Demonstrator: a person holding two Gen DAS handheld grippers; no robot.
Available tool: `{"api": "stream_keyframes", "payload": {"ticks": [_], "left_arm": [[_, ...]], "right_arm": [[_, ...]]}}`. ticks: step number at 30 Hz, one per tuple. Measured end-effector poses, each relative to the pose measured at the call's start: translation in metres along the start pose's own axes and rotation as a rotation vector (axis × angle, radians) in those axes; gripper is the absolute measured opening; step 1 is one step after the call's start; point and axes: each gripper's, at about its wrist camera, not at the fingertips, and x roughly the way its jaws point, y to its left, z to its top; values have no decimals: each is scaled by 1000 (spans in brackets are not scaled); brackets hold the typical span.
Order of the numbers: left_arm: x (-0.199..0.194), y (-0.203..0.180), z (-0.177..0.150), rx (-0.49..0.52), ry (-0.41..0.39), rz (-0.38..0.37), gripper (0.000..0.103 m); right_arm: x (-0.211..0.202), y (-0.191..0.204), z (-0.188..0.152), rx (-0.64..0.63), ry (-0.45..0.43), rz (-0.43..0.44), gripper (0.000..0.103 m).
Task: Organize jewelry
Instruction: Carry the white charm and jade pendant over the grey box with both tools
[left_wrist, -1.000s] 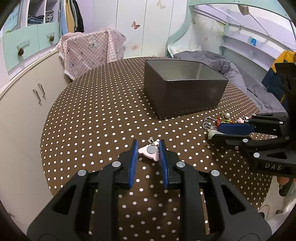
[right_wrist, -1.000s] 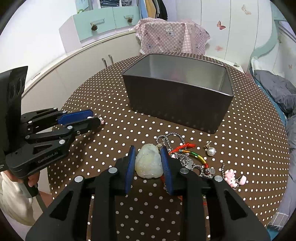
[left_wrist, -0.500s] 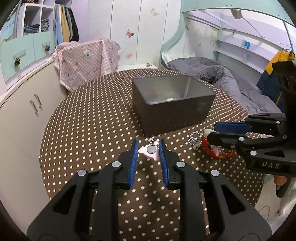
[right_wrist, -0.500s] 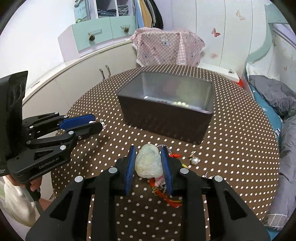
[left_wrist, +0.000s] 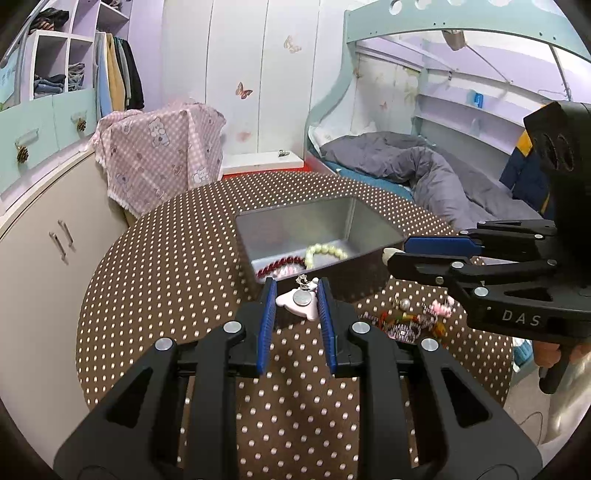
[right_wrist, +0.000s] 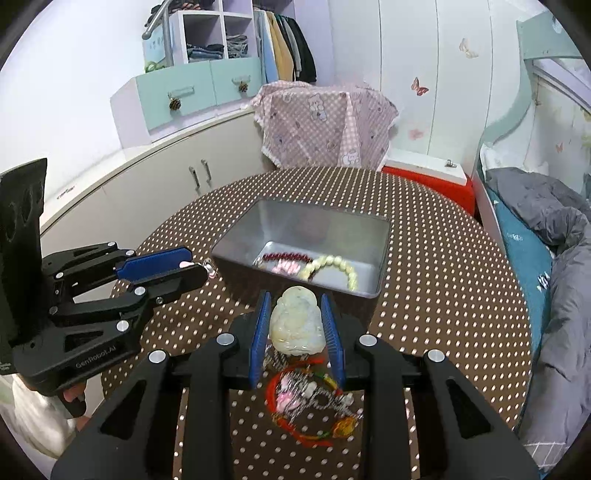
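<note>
My left gripper (left_wrist: 297, 295) is shut on a pink charm with a silver disc (left_wrist: 300, 300), held above the near wall of the grey metal box (left_wrist: 373, 225). My right gripper (right_wrist: 295, 317) is shut on a pale jade pendant (right_wrist: 294, 321), lifted above the table, with red cord and chains (right_wrist: 314, 402) dangling below it. The box (right_wrist: 229, 240) holds a red bead bracelet (right_wrist: 284, 256), a cream bead bracelet (right_wrist: 334, 264) and a pink piece (right_wrist: 284, 266). The right gripper shows at the right of the left wrist view (left_wrist: 397, 254); the left gripper shows at the left of the right wrist view (right_wrist: 195, 264).
The round table has a brown cloth with white dots (left_wrist: 166, 266). A pink checked cloth (left_wrist: 159, 147) hangs behind it, white cabinets (right_wrist: 155, 184) stand to the left and a bed with a grey duvet (left_wrist: 424, 166) to the right. More trinkets (left_wrist: 410, 317) hang under the right gripper.
Both grippers have risen from the table with their pieces and moved toward the box. The cords and chains lifted off the table with the pendant. The box's inside has come into view.
</note>
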Motion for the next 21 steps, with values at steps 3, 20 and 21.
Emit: {"api": "stream_keyframes", "payload": {"ticks": [3, 20, 21], "left_arm": [[3, -4, 6, 14, -13, -10, 23], [38, 1, 25, 10, 10, -37, 23], [40, 2, 26, 8, 13, -40, 23]], "right_arm": [[2, -6, 6, 2, -10, -3, 26], [26, -21, 22, 7, 12, -5, 26], [28, -21, 24, 8, 15, -4, 26]]}}
